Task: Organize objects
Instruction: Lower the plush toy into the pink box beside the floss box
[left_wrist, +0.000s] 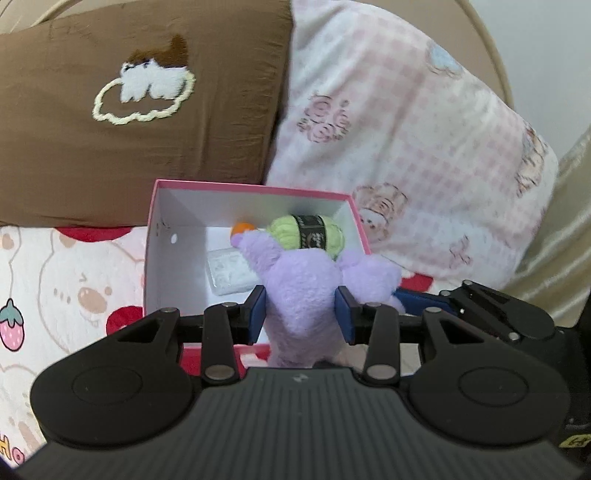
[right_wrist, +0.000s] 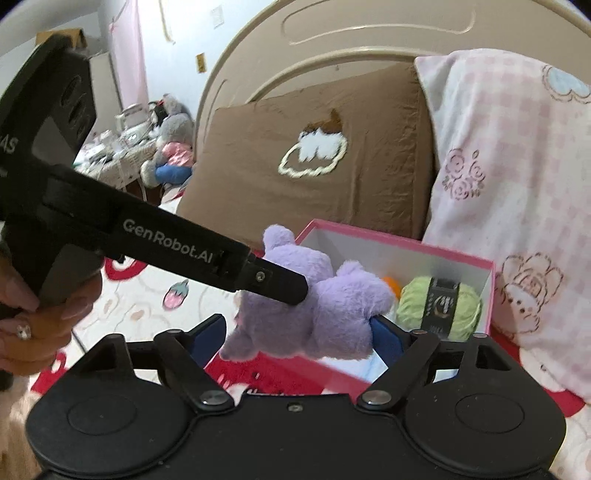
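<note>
A purple plush toy (left_wrist: 295, 291) hangs over the near edge of a pink box (left_wrist: 258, 190) with a white inside. My left gripper (left_wrist: 301, 314) is shut on the toy's body, both blue pads pressed into the fur. In the right wrist view the left gripper (right_wrist: 291, 290) comes in from the upper left and bites the plush toy (right_wrist: 314, 317). My right gripper (right_wrist: 297, 338) stands open around the toy from below; its right pad touches the fur and the left pad is apart. Inside the box (right_wrist: 406, 243) lie a green yarn ball (right_wrist: 439, 306), an orange item (left_wrist: 242, 227) and a white packet (left_wrist: 231, 271).
The box rests on a bear-print bedsheet (left_wrist: 74, 288). Behind it lean a brown pillow (left_wrist: 147, 110) and a pink checked pillow (left_wrist: 406, 129) against a beige headboard (right_wrist: 332, 40). A cluttered bedside table with a grey plush (right_wrist: 173, 147) stands far left. A hand (right_wrist: 37, 317) holds the left gripper.
</note>
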